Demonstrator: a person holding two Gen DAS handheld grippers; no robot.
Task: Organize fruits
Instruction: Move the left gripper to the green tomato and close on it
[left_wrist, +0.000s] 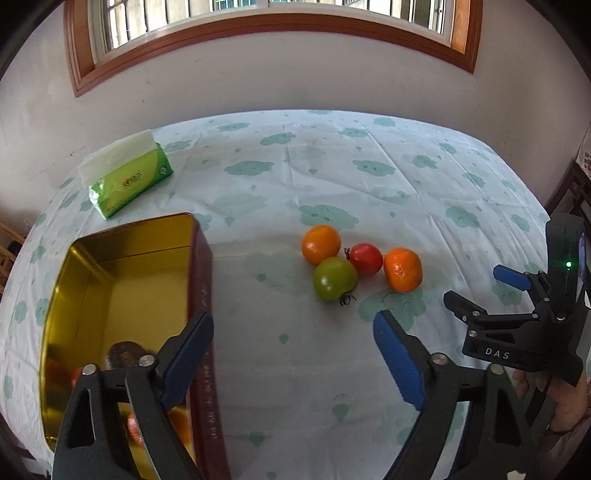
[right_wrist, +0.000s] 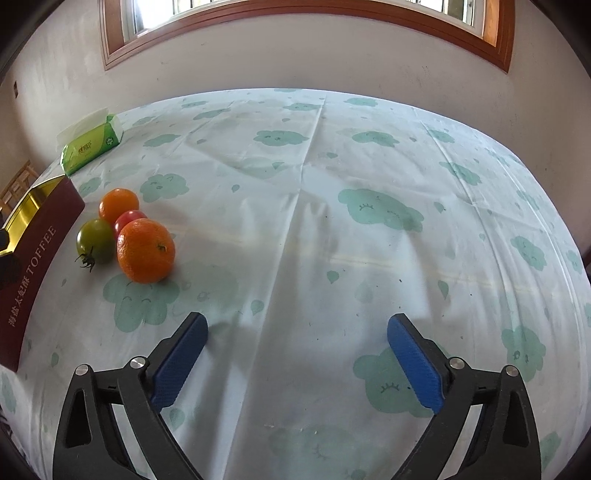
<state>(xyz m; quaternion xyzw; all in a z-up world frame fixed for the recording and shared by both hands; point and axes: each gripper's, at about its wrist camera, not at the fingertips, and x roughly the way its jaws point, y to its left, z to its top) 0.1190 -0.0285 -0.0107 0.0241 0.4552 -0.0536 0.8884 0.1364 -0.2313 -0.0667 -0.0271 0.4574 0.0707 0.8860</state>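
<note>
Several fruits sit clustered on the tablecloth: an orange (left_wrist: 320, 244), a red tomato (left_wrist: 366, 259), a green tomato (left_wrist: 334, 278) and a second orange (left_wrist: 403, 269). The same cluster shows in the right wrist view, with the near orange (right_wrist: 145, 249) and the green tomato (right_wrist: 95, 240). An open dark red tin with a gold inside (left_wrist: 122, 288) holds some fruit, partly hidden behind my left finger. My left gripper (left_wrist: 293, 350) is open and empty, beside the tin's right wall. My right gripper (right_wrist: 297, 354) is open and empty, right of the fruits; it also shows in the left wrist view (left_wrist: 476, 291).
A green tissue pack (left_wrist: 127, 181) lies at the far left of the table, behind the tin. The tin's side reads TOFFEE (right_wrist: 37, 258). The wall and a window run behind the table. A wooden chair (right_wrist: 16, 184) stands left.
</note>
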